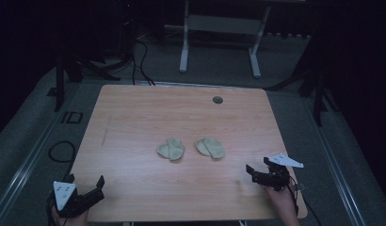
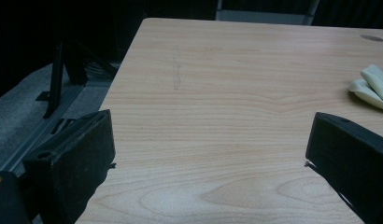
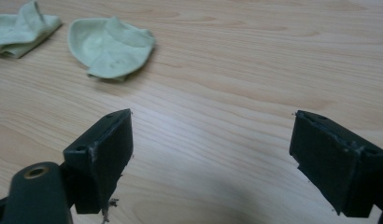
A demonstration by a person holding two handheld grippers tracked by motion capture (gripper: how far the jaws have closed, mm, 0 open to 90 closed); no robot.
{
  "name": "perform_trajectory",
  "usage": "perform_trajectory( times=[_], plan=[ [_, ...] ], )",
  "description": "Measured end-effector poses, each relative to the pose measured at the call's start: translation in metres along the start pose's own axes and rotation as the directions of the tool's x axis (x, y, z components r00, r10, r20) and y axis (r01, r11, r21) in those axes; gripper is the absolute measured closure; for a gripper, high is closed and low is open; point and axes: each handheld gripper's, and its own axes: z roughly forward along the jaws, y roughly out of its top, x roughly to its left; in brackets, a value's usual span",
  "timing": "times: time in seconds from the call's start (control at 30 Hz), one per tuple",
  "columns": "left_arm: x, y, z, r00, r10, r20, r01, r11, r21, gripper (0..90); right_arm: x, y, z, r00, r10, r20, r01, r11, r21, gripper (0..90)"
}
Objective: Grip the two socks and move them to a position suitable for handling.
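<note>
**Two folded cloths at mid-table, both grippers open and unloaded**

Two small pale green folded fabric pieces, probably socks or thin cloths, are shown lying side by side near the centre of the light wood-grain table (image 1: 134,117). The left cloth (image 1: 171,149) and the right cloth (image 1: 210,148) are set near each other but not touching, and both are well apart from every table edge. The left gripper (image 1: 84,181) is held over the near left corner, its jaws spread wide with nothing between them; in the left gripper view only bare tabletop is seen between the black jaws, with the left cloth at the far right margin. The right gripper (image 1: 257,167) is held near the near right corner, likewise spread wide and empty; in the right gripper view the right cloth (image 3: 110,46) is seen ahead and to the left of the jaws.

The cloths are judged to be light, soft and limp, so sagging and unfolding are to be expected once either is lifted. A pinch is best taken at a raised fold or doubled edge, where several layers can be caught together; a flat single layer against the smooth wood is likely to slip from the jaws.

A small dark round grommet (image 1: 218,100) is set near the far edge.
</note>
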Motion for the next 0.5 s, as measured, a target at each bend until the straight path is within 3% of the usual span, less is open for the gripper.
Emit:
perform_trajectory(
  times=[0.5],
  plan=[
    [0.0, 0.0, 0.0, 0.9999, -0.002, 0.01, 0.002, 1.0, 0.005, 1.5, 0.037, 0.015, 0.046, 0.9941, -0.07, -0.082, 0.074, 0.996, 0.053, 15.4]
  ],
)
